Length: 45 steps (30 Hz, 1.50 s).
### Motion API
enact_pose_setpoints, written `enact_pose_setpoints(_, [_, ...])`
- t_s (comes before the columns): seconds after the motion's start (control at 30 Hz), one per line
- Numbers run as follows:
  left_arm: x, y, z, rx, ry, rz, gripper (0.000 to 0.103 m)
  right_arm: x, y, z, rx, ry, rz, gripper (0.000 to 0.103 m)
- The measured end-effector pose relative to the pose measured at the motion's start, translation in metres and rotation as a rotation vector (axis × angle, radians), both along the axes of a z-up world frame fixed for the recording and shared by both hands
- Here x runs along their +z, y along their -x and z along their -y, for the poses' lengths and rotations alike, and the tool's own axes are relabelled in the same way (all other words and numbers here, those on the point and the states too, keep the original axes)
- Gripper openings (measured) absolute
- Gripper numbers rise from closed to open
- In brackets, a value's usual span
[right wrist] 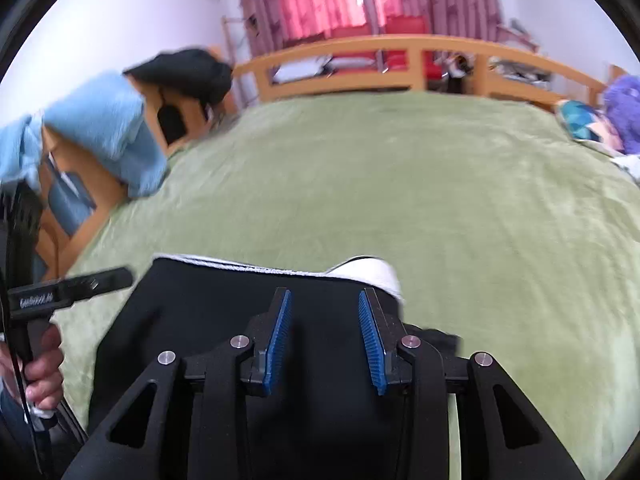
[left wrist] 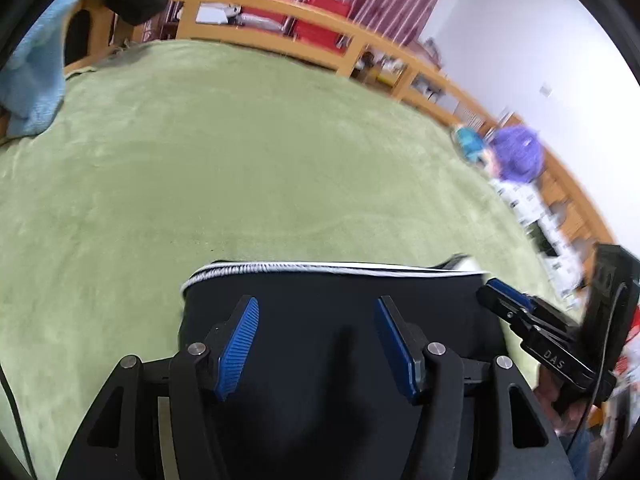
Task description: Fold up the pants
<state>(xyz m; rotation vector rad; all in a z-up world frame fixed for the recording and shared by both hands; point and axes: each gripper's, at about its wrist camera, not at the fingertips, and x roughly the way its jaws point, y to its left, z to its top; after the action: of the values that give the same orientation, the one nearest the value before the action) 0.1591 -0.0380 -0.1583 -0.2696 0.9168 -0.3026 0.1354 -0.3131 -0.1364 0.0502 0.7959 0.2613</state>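
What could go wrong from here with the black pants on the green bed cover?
1. Both the left gripper and the right gripper stand open above the black pants, so closing now may catch only one layer or nothing.
2. At the right corner the white lining is turned up; a fold over it may trap a crease.
3. The soft green bed cover could be pinched together with the cloth.

"DAS" on the right hand-held gripper (left wrist: pixel 505 296), other lettering unreadable
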Motion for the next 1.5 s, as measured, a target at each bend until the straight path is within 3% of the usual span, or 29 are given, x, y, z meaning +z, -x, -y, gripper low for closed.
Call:
enact_pose_setpoints(0.03, [-0.01, -0.007, -0.001, 0.017, 0.0, -0.012, 0.057, -0.007, -0.006, -0.003, -0.012, 0.022, -0.015, 0.034])
enact_pose_setpoints(0.13, [-0.025, -0.018, -0.016, 0.025, 0.116, -0.033, 0.054, -0.04, -0.031, 0.012, -0.111, 0.045, -0.098, 0.032])
enact_pose_setpoints(0.27, [-0.01, -0.001, -0.016, 0.043, 0.006, -0.025, 0.052, -0.043, -0.035, 0.02, -0.129, 0.022, -0.111, 0.032])
enact_pose_setpoints(0.37, [0.001, 0.032, -0.022, 0.039, -0.046, -0.011, 0.058, -0.023, -0.011, 0.024, -0.187, 0.041, -0.068, 0.034])
enact_pose_setpoints(0.5, [0.0, 0.075, -0.023, 0.049, -0.123, -0.031, 0.059, -0.009, 0.042, 0.028, -0.191, 0.015, -0.028, 0.041])
enact_pose_setpoints(0.63, [-0.01, 0.111, -0.02, 0.053, -0.109, -0.056, 0.064, -0.019, 0.087, 0.023, -0.187, 0.03, -0.047, 0.043])
enact_pose_setpoints(0.73, [-0.024, 0.123, -0.016, 0.046, -0.096, -0.083, 0.067, -0.041, 0.115, 0.014, -0.141, 0.09, -0.074, 0.054])
enact_pose_setpoints(0.87, [-0.036, 0.132, -0.023, 0.059, -0.061, -0.072, 0.078, -0.056, 0.124, 0.014, -0.144, 0.096, -0.066, 0.058])
enact_pose_setpoints(1.0, [-0.046, 0.134, -0.037, 0.077, 0.029, -0.111, 0.078, -0.057, 0.125, 0.021, -0.168, 0.052, -0.076, 0.059])
enact_pose_setpoints(1.23, [-0.028, 0.146, -0.036, 0.096, -0.047, -0.072, 0.074, -0.041, 0.128, 0.015, -0.253, 0.068, -0.096, 0.055])
enact_pose_setpoints(1.3, [-0.016, 0.149, -0.034, 0.095, -0.057, -0.042, 0.074, -0.026, 0.132, 0.017, -0.283, 0.051, -0.055, 0.054])
enact_pose_setpoints(1.4, [-0.004, 0.149, -0.028, 0.077, -0.047, -0.01, 0.074, -0.01, 0.138, 0.017, -0.273, 0.01, -0.005, 0.054])
enact_pose_setpoints(1.5, [-0.013, 0.147, -0.02, 0.051, -0.058, -0.018, 0.074, -0.02, 0.134, 0.01, -0.249, 0.049, -0.04, 0.054])
